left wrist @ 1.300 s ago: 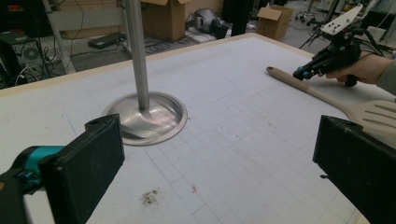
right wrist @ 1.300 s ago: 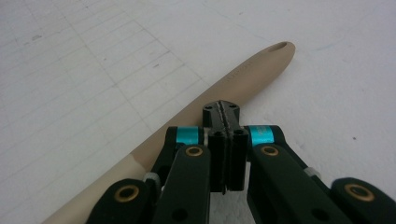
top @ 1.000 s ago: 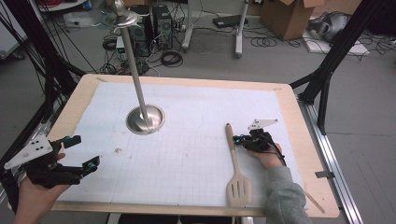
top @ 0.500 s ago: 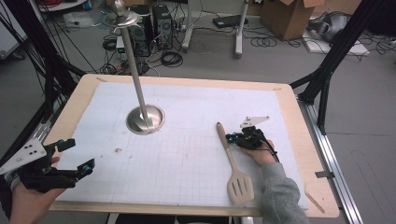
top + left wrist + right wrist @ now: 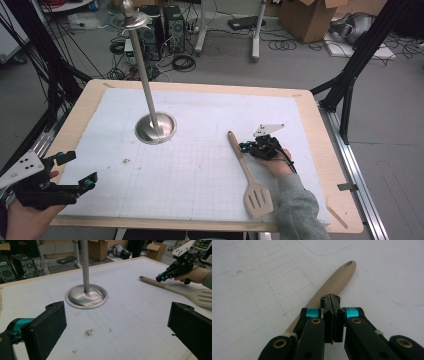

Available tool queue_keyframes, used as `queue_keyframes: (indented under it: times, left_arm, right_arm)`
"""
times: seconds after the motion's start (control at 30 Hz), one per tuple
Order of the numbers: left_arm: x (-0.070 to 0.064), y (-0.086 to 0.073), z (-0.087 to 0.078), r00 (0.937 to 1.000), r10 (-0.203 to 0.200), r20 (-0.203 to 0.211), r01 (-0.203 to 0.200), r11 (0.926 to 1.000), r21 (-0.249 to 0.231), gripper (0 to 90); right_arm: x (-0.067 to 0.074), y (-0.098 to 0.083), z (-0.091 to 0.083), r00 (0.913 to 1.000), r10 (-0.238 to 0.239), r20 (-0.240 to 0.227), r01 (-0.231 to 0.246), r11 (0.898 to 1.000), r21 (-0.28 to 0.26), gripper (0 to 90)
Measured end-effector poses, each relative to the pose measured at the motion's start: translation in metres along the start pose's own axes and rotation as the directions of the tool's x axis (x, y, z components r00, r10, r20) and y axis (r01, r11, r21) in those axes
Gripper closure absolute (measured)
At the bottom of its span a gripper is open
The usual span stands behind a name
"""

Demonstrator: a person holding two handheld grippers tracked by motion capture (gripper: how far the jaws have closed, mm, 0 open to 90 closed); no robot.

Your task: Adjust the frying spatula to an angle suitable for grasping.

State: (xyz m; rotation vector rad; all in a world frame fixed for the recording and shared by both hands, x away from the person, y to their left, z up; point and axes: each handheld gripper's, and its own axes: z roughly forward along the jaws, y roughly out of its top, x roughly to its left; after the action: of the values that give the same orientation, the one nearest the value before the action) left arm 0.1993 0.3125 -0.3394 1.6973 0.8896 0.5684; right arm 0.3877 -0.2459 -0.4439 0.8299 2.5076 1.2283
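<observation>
Spatula (image 5: 248,172) lies flat, right of the metal stand (image 5: 155,127).
My right claw (image 5: 243,147), jaws pressed together on nothing, rests at its handle; my left claw (image 5: 75,170) gapes empty. Light, stiff, smooth wood, I judge: grip mid-handle.

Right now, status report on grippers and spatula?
Left gripper open, empty. Right gripper shut, above spatula handle, not gripping. Metal stand apart, nothing blocking.

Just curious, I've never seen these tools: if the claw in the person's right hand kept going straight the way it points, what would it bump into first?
Most likely the wooden spatula. The right claw is shut, with the spatula's handle directly ahead of and under its tips. Whether they already touch it, I cannot tell.
</observation>
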Motion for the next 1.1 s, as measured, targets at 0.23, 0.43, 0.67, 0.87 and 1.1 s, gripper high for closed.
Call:
queue_keyframes:
  times: [0.23,0.43,0.67,0.87,1.1]
  left_arm:
    - [-0.001,0.005,0.010,0.9994,0.011,0.031,-0.011,0.9999,-0.004,2.5]
    - [-0.002,0.010,0.024,0.9977,0.020,0.065,-0.019,0.9998,-0.002,2.5]
    - [-0.003,0.014,0.040,0.9946,0.022,0.102,-0.023,0.9997,0.002,2.5]
    - [-0.004,0.016,0.051,0.9913,0.028,0.128,-0.029,0.9996,0.005,2.5]
    - [-0.004,0.019,0.060,0.9884,0.029,0.149,-0.030,0.9995,0.007,2.5]
  right_arm:
    - [0.016,0.009,-0.020,0.9999,-0.015,-0.005,0.014,0.999,-0.030,90.0]
    - [0.034,0.004,-0.027,0.9980,-0.044,-0.046,0.043,0.999,-0.021,90.0]
    - [0.049,-0.010,-0.027,0.9959,-0.046,-0.078,0.047,0.999,0.006,90.0]
    - [0.059,-0.018,-0.029,0.9929,-0.064,-0.101,0.068,0.997,0.040,90.0]
    - [0.065,-0.020,-0.029,0.9882,-0.086,-0.127,0.098,0.991,0.088,90.0]
